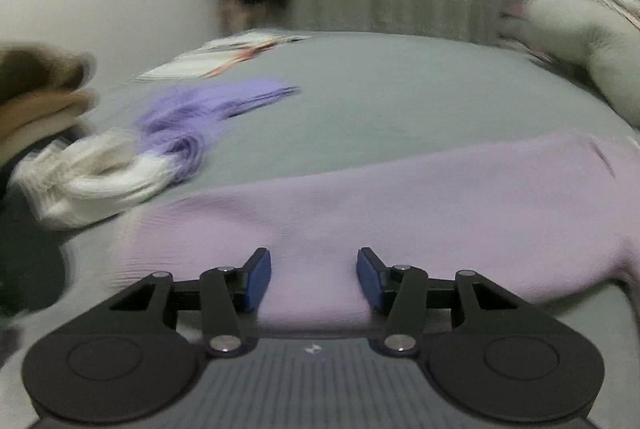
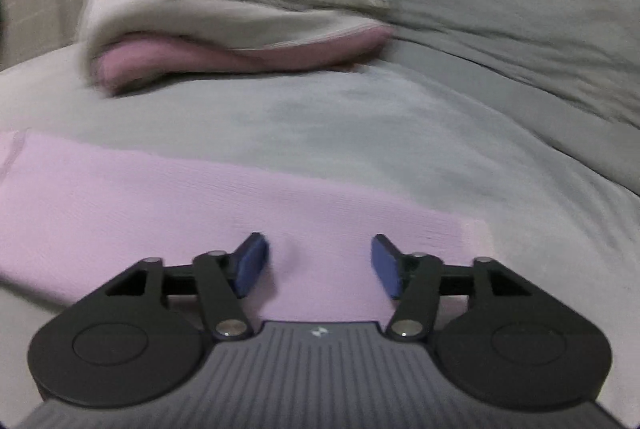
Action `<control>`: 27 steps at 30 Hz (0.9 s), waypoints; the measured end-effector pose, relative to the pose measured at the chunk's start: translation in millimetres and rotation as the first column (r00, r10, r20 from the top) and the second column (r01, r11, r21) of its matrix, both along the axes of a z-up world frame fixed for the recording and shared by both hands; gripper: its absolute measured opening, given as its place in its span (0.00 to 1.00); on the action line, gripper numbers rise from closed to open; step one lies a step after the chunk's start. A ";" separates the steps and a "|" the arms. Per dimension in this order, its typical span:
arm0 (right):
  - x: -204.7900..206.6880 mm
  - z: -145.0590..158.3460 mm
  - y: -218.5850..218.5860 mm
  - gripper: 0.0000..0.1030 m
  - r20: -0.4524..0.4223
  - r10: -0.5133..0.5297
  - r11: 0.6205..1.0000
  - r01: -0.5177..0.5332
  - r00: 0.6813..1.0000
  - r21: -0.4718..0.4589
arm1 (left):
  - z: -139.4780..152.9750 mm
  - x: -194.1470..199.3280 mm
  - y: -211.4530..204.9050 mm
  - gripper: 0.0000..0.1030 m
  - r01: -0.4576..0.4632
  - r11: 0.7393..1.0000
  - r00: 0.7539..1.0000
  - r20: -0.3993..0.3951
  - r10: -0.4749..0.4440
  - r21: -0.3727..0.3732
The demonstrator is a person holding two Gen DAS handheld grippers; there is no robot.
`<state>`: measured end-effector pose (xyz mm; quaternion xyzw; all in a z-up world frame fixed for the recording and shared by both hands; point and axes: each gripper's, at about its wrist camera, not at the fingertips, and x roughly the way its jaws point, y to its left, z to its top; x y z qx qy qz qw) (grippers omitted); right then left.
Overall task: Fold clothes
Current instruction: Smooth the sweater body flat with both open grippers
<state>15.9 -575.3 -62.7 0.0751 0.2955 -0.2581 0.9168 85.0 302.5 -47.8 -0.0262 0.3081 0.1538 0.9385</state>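
Over the grey bedsheet, both open-jawed grippers, left gripper and right gripper, are hovering at the soft, limp lilac ribbed-knit garment's near hem, likely the best pinch point.

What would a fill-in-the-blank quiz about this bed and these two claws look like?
1. Both the left claw and the right claw have their jaws ____.
2. The garment spread out under both claws is pale ____.
3. The bedsheet is coloured ____.
4. Left of the garment lies a white and ____ bundle of cloth.

Missing words: open; pink; grey; purple
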 end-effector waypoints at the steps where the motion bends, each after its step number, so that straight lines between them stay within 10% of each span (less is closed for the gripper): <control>1: -7.0 3.6 -8.0 0.61 0.008 -0.019 1.000 0.018 1.000 0.024 | 8.3 -1.2 4.4 0.26 -0.017 1.000 1.000 0.002 0.017 -0.017; 6: 36.9 24.4 52.2 0.61 0.078 0.141 0.990 -0.141 0.987 -0.006 | 45.4 24.0 -47.8 0.26 0.157 0.980 0.986 0.074 -0.149 -0.119; 11: 107.5 25.4 119.6 0.60 0.091 0.310 0.949 -0.313 0.947 0.026 | 47.9 89.9 -173.6 0.29 0.469 0.863 0.883 0.080 -0.462 -0.186; 15: 149.6 12.4 139.9 0.60 0.022 0.348 0.937 -0.348 0.937 0.025 | 32.2 131.8 -218.3 0.28 0.501 0.843 0.864 0.056 -0.501 -0.196; 27: 25.0 -5.6 -27.7 0.57 0.047 0.011 0.993 -0.017 0.999 0.115 | -12.1 108.7 -24.6 0.01 0.257 0.932 0.967 0.069 -0.247 -0.256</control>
